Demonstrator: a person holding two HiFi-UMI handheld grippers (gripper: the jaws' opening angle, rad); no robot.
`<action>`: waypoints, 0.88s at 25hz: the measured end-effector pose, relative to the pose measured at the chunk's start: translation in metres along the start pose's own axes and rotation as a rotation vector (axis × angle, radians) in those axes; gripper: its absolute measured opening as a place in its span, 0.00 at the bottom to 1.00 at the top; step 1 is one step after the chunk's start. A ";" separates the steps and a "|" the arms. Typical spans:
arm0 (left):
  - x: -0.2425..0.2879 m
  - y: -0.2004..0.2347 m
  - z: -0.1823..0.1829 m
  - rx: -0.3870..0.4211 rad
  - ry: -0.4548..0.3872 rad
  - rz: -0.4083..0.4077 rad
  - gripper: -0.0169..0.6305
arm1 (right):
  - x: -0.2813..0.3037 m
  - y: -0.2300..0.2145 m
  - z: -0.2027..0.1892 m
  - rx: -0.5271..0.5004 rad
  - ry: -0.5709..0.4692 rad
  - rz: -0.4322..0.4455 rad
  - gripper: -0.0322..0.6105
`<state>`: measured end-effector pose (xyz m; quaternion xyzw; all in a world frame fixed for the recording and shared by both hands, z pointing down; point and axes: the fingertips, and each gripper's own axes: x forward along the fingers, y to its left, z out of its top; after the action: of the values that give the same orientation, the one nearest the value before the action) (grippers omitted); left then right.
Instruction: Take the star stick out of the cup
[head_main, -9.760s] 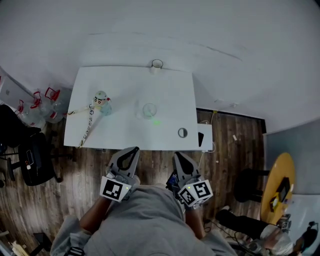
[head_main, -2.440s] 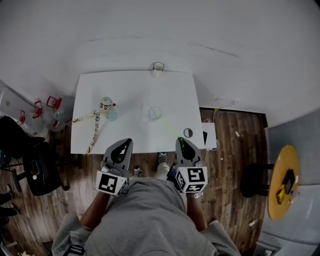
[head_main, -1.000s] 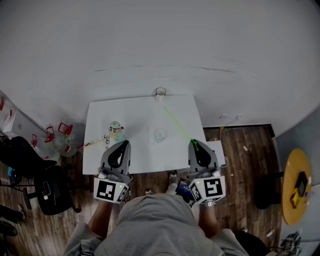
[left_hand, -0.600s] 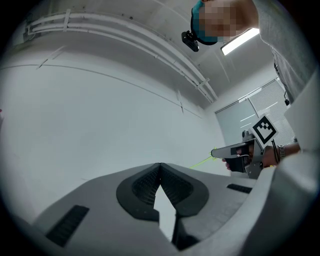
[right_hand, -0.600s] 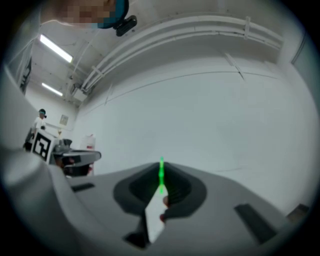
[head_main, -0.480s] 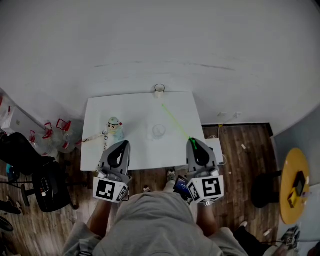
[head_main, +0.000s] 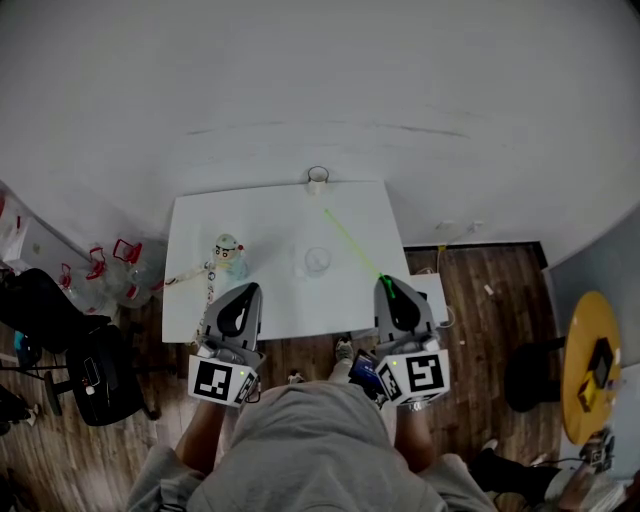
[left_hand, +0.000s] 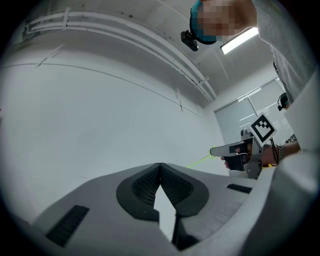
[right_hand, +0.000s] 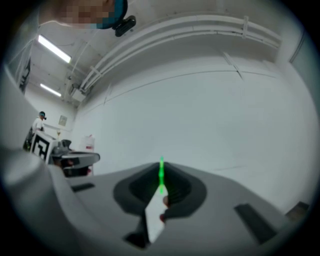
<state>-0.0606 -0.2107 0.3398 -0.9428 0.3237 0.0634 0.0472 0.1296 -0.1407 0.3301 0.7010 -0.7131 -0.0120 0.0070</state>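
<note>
A thin green star stick (head_main: 352, 243) slants in the air over the white table (head_main: 270, 215), its far end up and left. My right gripper (head_main: 386, 284) is shut on its near end, and the green shaft (right_hand: 161, 175) pokes out between the closed pads. The clear glass cup (head_main: 318, 260) stands near the table's middle, to the left of the stick, with nothing in it. My left gripper (head_main: 243, 291) hovers at the table's front edge, shut and empty (left_hand: 160, 167). From the left gripper view I see the right gripper (left_hand: 239, 150) with the stick (left_hand: 200, 161).
A small paper cup (head_main: 318, 178) stands at the table's back edge. A toy figure (head_main: 229, 252) with a cord stands at the left of the table. Water jugs (head_main: 115, 265) and an office chair (head_main: 75, 370) are on the floor at the left, a yellow round table (head_main: 585, 360) at the right.
The stick, earlier standing in the glass cup, now hangs clear of it in my right gripper. Over the last second both grippers have hardly moved.
</note>
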 end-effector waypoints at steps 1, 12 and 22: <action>0.001 -0.001 0.000 -0.002 0.001 -0.002 0.07 | 0.000 -0.001 0.000 0.000 0.000 -0.001 0.12; 0.000 -0.003 -0.006 -0.011 0.011 -0.012 0.07 | 0.001 -0.003 -0.003 -0.002 0.007 -0.006 0.12; -0.002 -0.001 -0.008 -0.014 0.013 -0.010 0.07 | 0.005 0.002 -0.003 -0.012 0.013 0.003 0.12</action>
<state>-0.0609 -0.2099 0.3476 -0.9452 0.3188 0.0593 0.0391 0.1281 -0.1452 0.3333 0.7000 -0.7139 -0.0116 0.0156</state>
